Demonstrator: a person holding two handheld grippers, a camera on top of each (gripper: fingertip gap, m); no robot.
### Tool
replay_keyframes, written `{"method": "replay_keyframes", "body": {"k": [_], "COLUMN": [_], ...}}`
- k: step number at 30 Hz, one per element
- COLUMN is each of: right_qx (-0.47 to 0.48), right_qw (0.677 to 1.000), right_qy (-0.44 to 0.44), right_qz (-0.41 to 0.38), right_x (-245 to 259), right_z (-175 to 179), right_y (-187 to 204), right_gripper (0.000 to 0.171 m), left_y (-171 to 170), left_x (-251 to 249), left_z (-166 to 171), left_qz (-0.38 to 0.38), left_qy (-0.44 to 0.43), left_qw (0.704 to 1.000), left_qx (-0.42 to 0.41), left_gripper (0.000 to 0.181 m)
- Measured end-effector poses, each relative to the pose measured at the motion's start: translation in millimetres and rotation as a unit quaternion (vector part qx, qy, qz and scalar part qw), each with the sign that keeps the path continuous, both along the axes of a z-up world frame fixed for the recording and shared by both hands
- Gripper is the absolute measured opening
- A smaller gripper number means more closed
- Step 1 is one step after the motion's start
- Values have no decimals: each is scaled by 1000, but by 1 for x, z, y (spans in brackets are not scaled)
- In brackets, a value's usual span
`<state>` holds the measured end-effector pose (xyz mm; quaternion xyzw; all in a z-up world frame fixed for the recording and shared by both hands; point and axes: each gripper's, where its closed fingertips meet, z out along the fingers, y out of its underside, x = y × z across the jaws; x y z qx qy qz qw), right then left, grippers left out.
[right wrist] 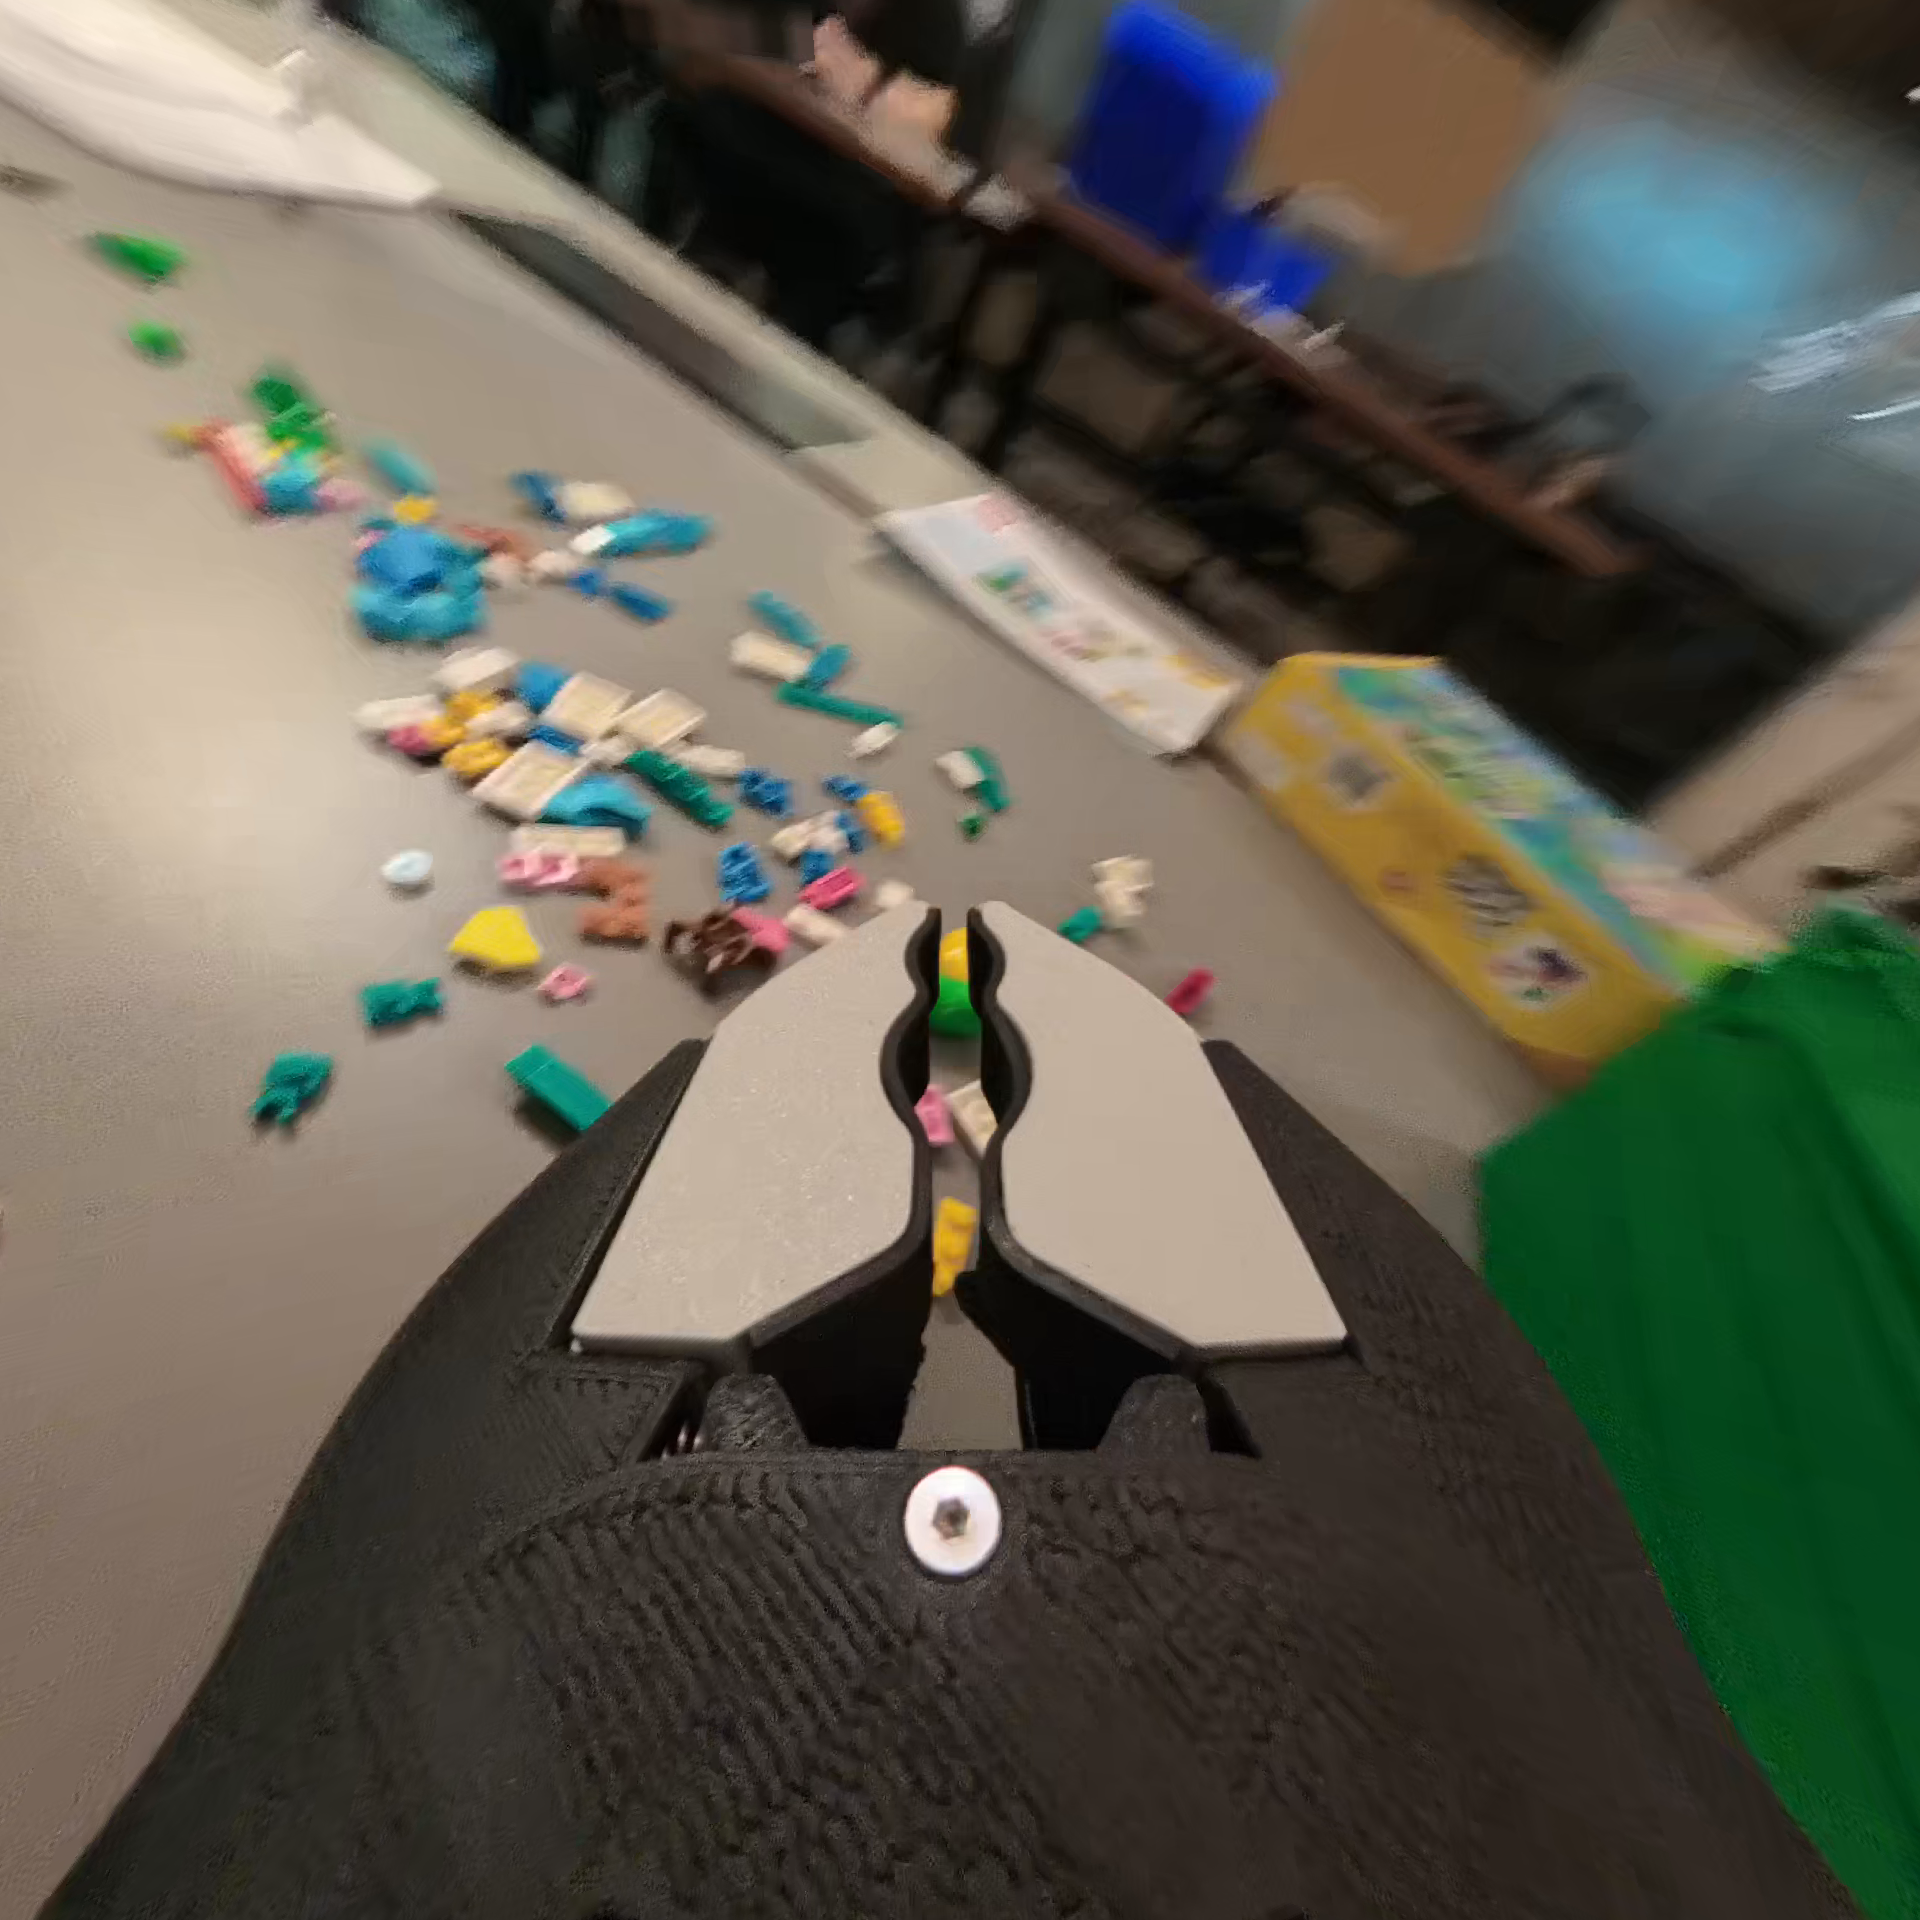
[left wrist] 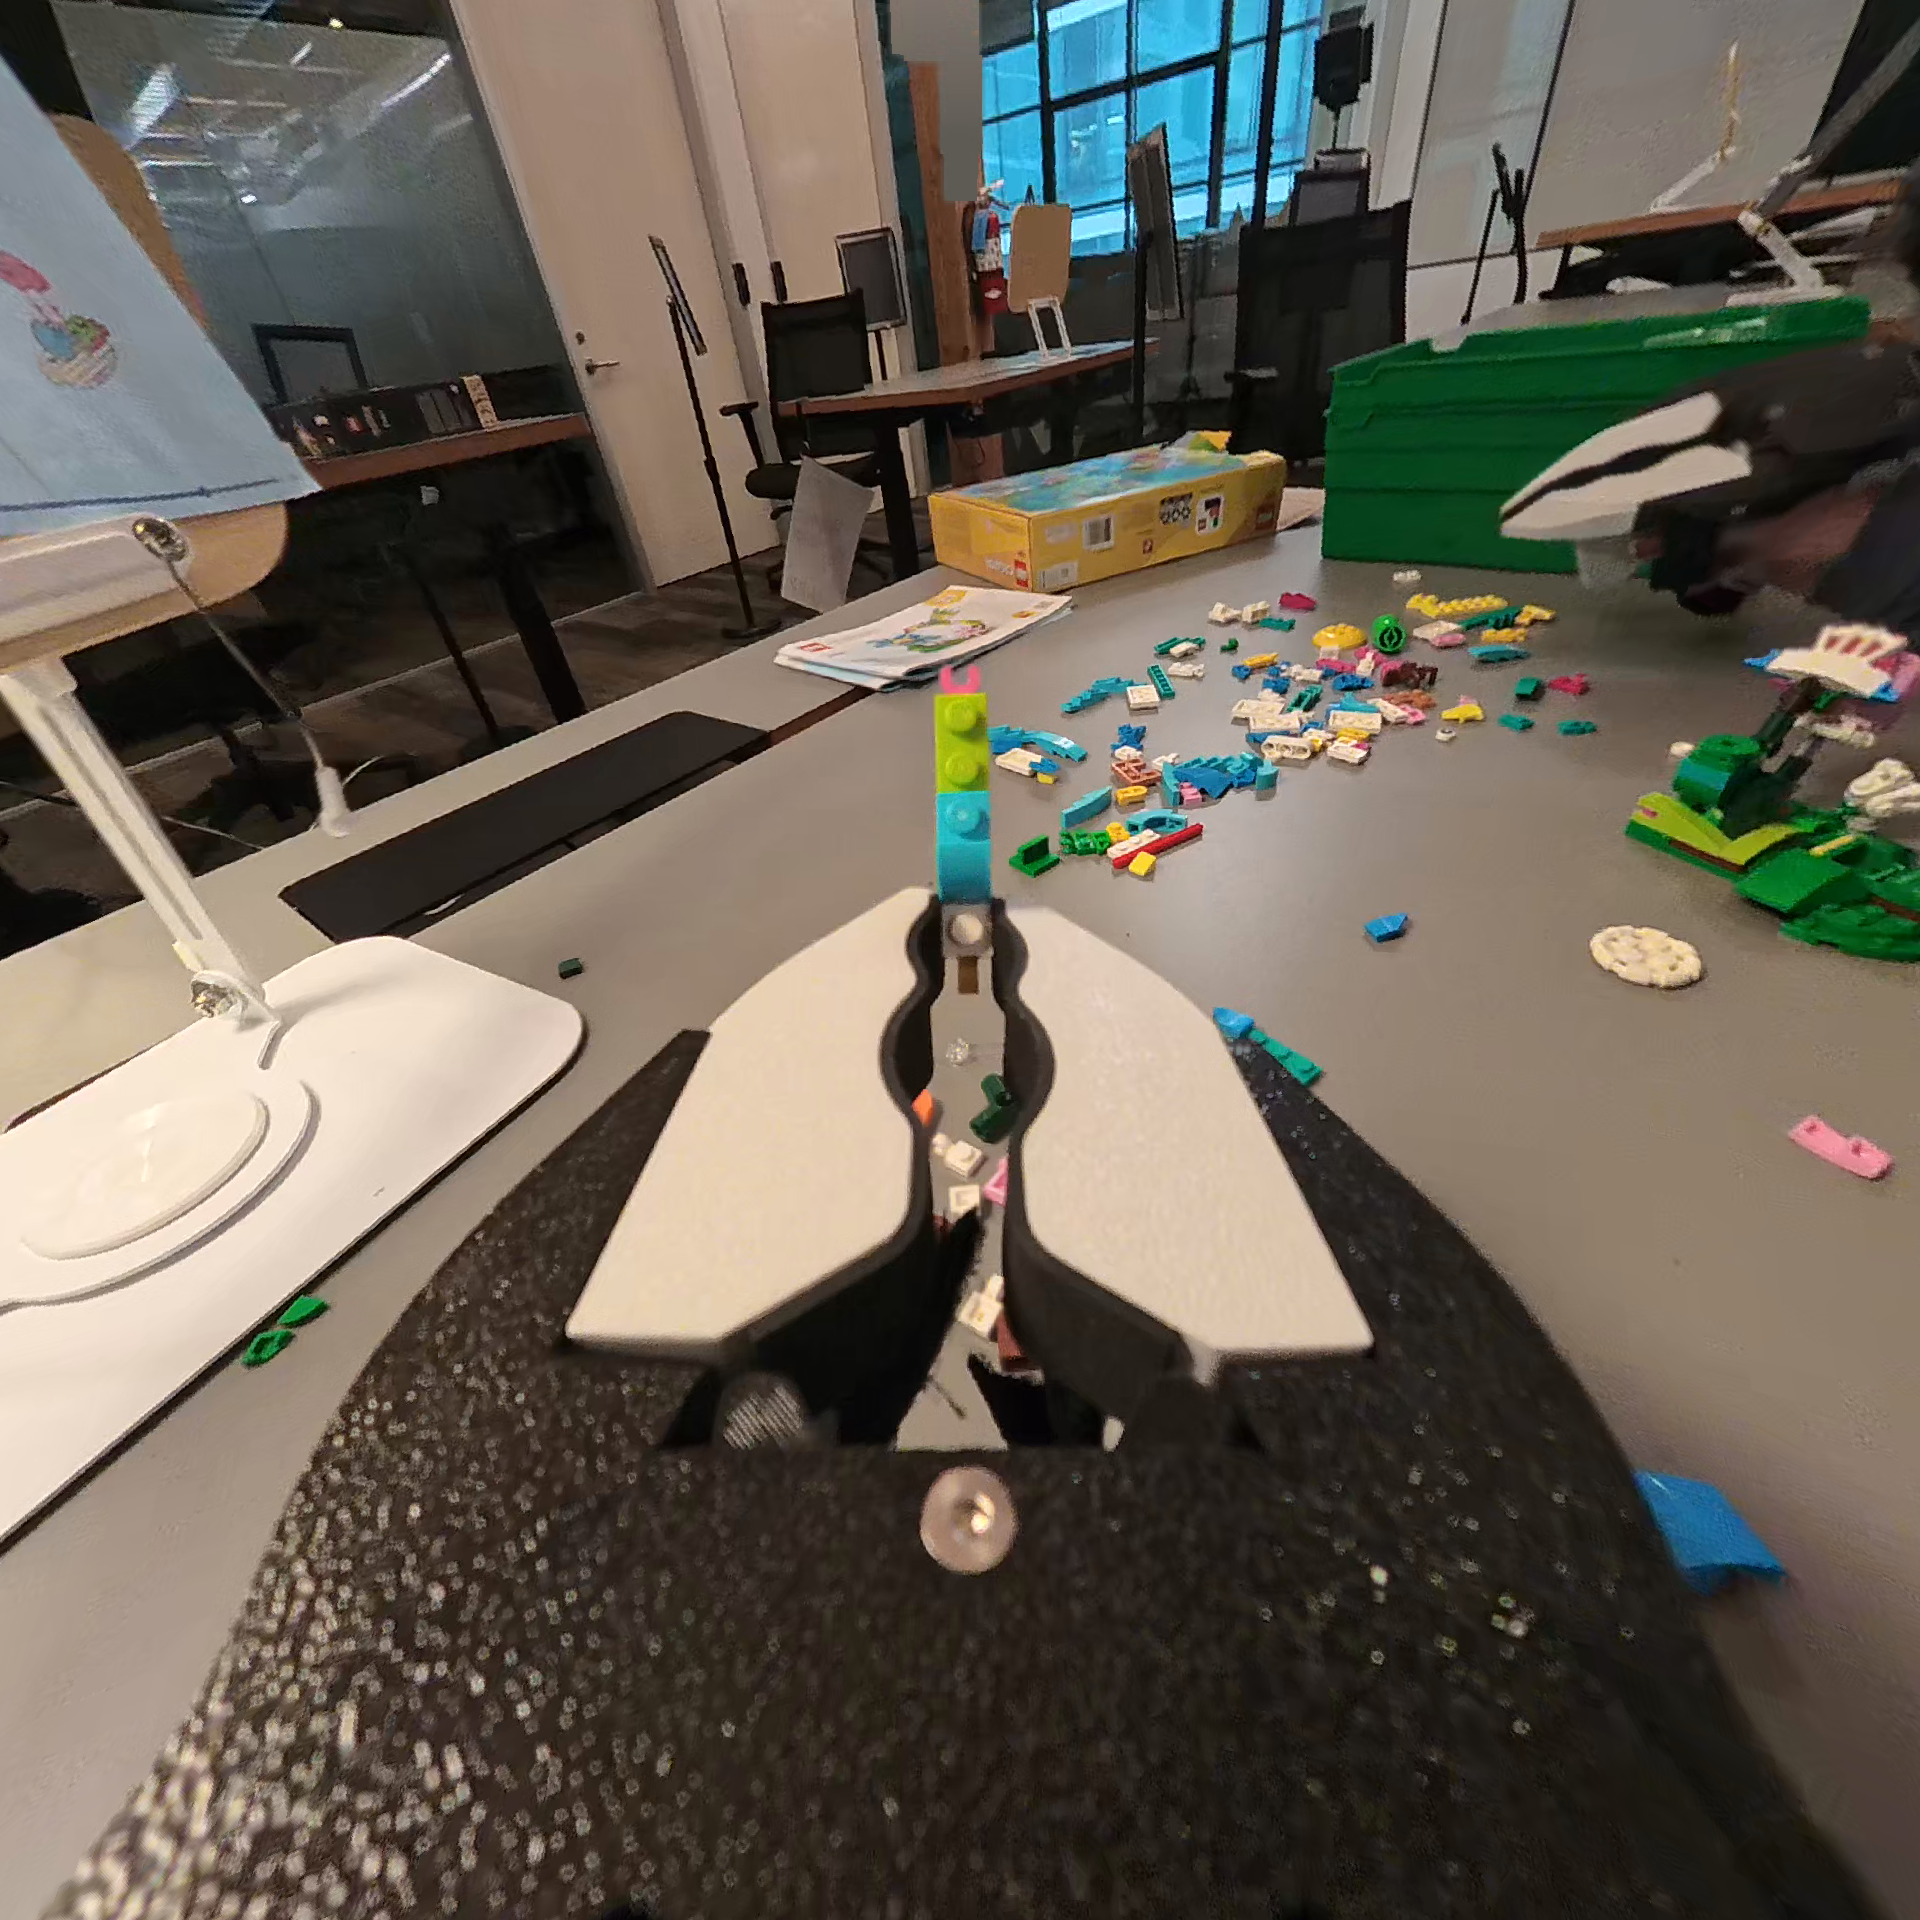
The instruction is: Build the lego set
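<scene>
My left gripper [left wrist: 966, 914] is shut on the base of a thin Lego stack [left wrist: 964, 790]: a white piece in the tips, then a cyan brick, lime bricks and a pink clip at the far end, held above the grey table [left wrist: 1455, 1195]. My right gripper [right wrist: 954, 914] has its jaws nearly together with nothing held, above the loose pieces [right wrist: 582, 727]; this view is blurred. It also shows at the far right of the left wrist view [left wrist: 1527, 514]. A part-built green model [left wrist: 1787, 842] stands at the right.
Loose pieces [left wrist: 1299, 717] lie across the table's middle. A green bin [left wrist: 1507, 436], a yellow box [left wrist: 1112, 514] and an instruction booklet [left wrist: 925, 634] lie at the back. A white stand base [left wrist: 208, 1122] is at the left. A white round plate [left wrist: 1647, 954] lies near the model. My hands' fingertips stand some 45 cm from each other.
</scene>
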<state>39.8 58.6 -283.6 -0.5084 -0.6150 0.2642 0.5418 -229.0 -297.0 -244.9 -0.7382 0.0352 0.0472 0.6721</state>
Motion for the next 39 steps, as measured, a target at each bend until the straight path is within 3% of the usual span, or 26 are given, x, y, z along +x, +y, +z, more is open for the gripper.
{"method": "replay_keyframes", "body": {"k": [4, 9, 14, 24, 32, 39], "right_qx": [-133, -106, -129, -116, -98, -29], "right_qw": [969, 950, 917, 896, 883, 919], "right_qy": [-180, -267, -317, -349, -362, -301], "right_qz": [108, 119, 203, 249, 281, 251], "right_x": [-18, -33, -32, -38, -42, -50], "right_z": [-42, -66, -70, -68, -70, -42], "right_y": [-11, 3, -23, -13, -13, -15], "right_gripper": [9, 2, 2, 16, 4, 3], "left_y": [6, 9, 10, 15, 17, 22], "left_x": [9, 15, 16, 29, 38, 52], "left_z": [-9, -15, -16, -24, -30, -34], "left_qz": [-14, -25, -28, -55, -78, -98], "left_qy": [23, 38, 38, 43, 35, -3], "left_qw": [999, 998, 997, 995, 992, 988], "left_qx": [-28, -49, -53, -75, -95, -119], "left_gripper": [8, 8, 8, 8, 8, 8]}}
